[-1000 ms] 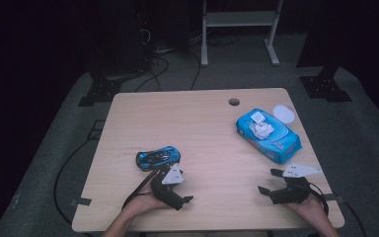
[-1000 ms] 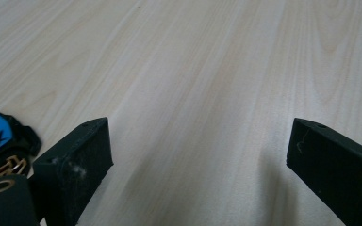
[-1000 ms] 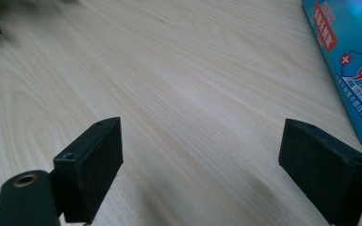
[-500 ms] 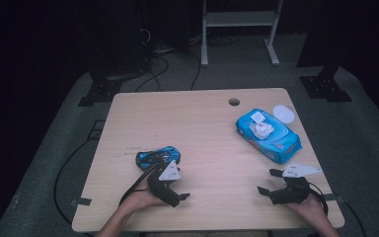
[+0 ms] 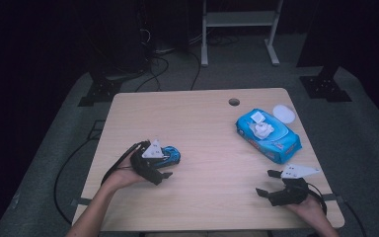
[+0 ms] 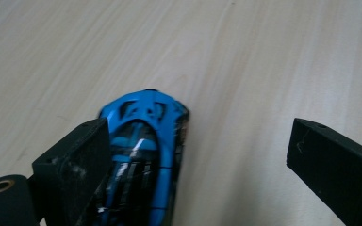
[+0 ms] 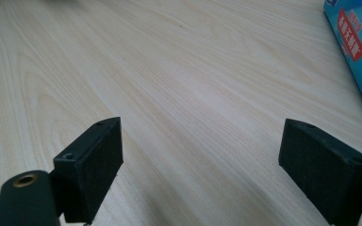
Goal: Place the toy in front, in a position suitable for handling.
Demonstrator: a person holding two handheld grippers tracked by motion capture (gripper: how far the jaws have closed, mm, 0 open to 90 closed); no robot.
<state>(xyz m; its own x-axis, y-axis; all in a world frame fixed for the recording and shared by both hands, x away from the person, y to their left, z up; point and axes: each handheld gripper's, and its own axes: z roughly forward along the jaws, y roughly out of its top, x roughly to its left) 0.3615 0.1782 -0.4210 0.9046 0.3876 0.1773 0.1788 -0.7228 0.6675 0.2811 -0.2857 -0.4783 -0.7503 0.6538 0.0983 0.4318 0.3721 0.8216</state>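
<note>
A blue toy car (image 5: 172, 156) lies on the wooden table (image 5: 202, 128) at the front left. My left gripper (image 5: 164, 165) is open around it. In the left gripper view the car (image 6: 146, 150) points away, close against the left jaw, with a wide gap to the right jaw, and the left gripper (image 6: 202, 146) is not closed on it. My right gripper (image 5: 268, 182) rests open near the front right edge, with nothing between its jaws. In the right gripper view that gripper (image 7: 207, 150) stands over bare wood.
A blue pack of wipes (image 5: 269, 133) with a white tissue pulled from its top lies at the right, also showing at an edge (image 7: 358, 52) of the right gripper view. A white round lid (image 5: 284, 113) sits behind it. A cable hole (image 5: 234, 102) marks the far edge.
My left gripper has moved forward and left until its open jaws stand around the blue car. The right gripper has stayed in place.
</note>
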